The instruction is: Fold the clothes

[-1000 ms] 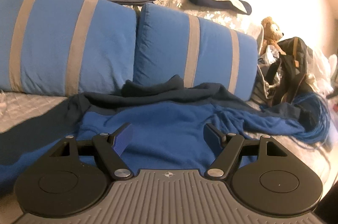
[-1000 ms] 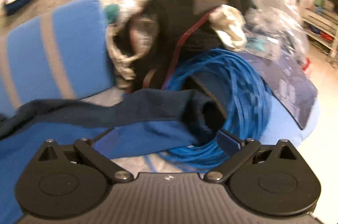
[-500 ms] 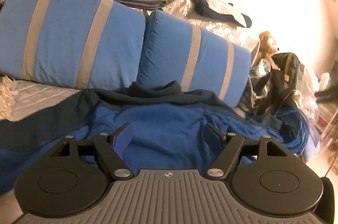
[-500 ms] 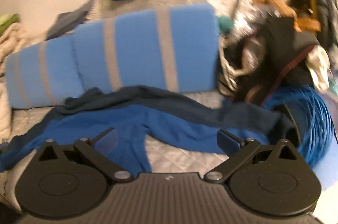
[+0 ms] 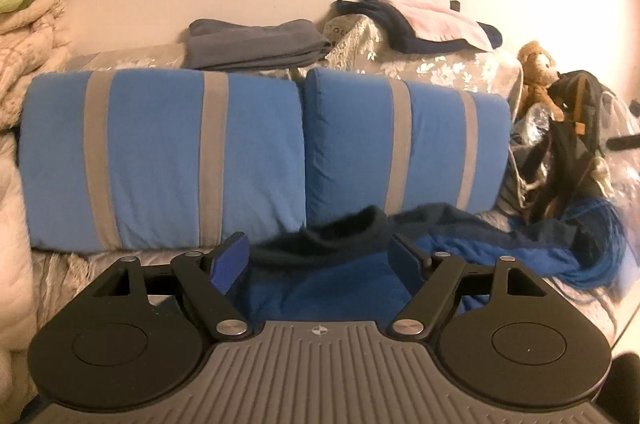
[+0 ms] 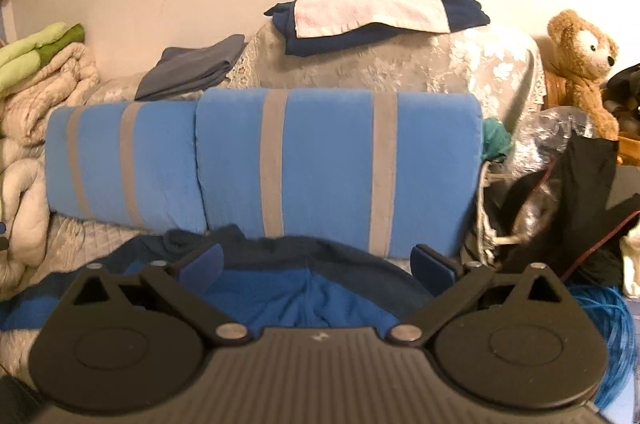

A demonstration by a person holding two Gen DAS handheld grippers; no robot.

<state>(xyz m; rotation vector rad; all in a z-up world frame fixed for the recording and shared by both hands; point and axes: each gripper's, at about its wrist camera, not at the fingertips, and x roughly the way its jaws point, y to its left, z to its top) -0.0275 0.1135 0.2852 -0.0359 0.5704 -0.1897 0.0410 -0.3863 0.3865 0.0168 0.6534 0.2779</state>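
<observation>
A blue sweater (image 5: 332, 288) with a navy collar and navy sleeves lies spread on the quilted bed, its collar toward the cushions. In the right wrist view the same sweater (image 6: 288, 292) shows just past the fingers. My left gripper (image 5: 318, 248) hovers above the collar area, its jaws opening, with nothing pinched between the blue pads (image 5: 230, 258). My right gripper (image 6: 316, 256) stands open above the sweater's right shoulder, holding nothing. One sleeve trails right toward a coil of blue cable (image 5: 600, 244).
Two blue cushions with grey stripes (image 5: 168, 160) (image 6: 336, 168) line the back. Above them lie a folded grey garment (image 5: 252, 44) and a pink towel on navy clothes (image 6: 372, 8). A teddy bear (image 6: 584, 60), a black bag (image 5: 568, 152) and cream blankets (image 5: 24, 52) crowd the sides.
Both grippers have risen, so the sweater sits lower in each view. The right gripper swung left from the cable coil and bag to face the cushions.
</observation>
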